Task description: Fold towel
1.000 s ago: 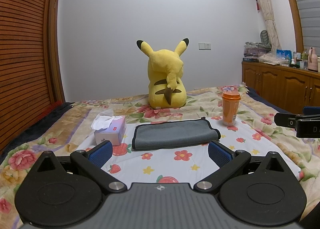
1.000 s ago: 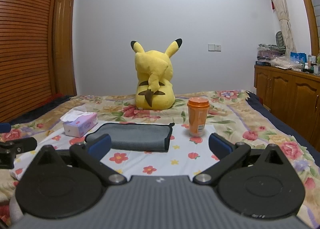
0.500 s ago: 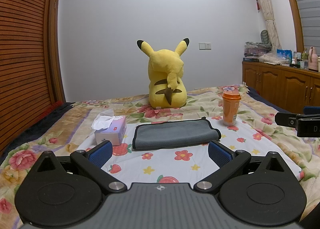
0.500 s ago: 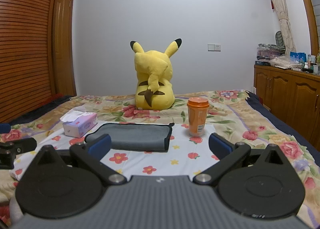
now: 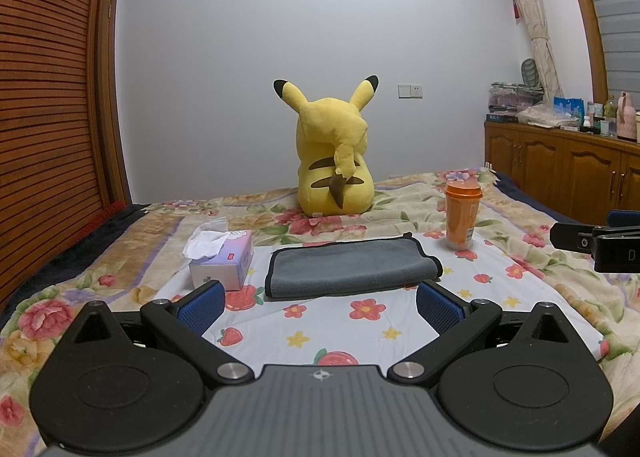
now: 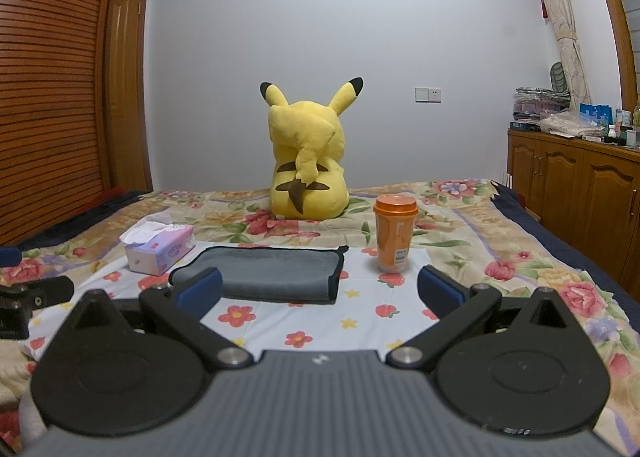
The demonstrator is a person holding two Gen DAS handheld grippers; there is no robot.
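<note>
A grey towel (image 5: pixel 352 269) with a dark edge lies folded flat on the white flowered sheet of the bed; it also shows in the right wrist view (image 6: pixel 264 271). My left gripper (image 5: pixel 320 305) is open and empty, held low just in front of the towel. My right gripper (image 6: pixel 320 289) is open and empty, in front of the towel's right end. Each gripper shows at the edge of the other's view, the right one (image 5: pixel 596 245) and the left one (image 6: pixel 32 297).
A tissue box (image 5: pixel 222 261) stands left of the towel. An orange lidded cup (image 5: pixel 462 215) stands to its right. A yellow plush toy (image 5: pixel 334 161) sits behind. A wooden cabinet (image 5: pixel 568 173) is at the right, a slatted wardrobe (image 5: pixel 48 97) at the left.
</note>
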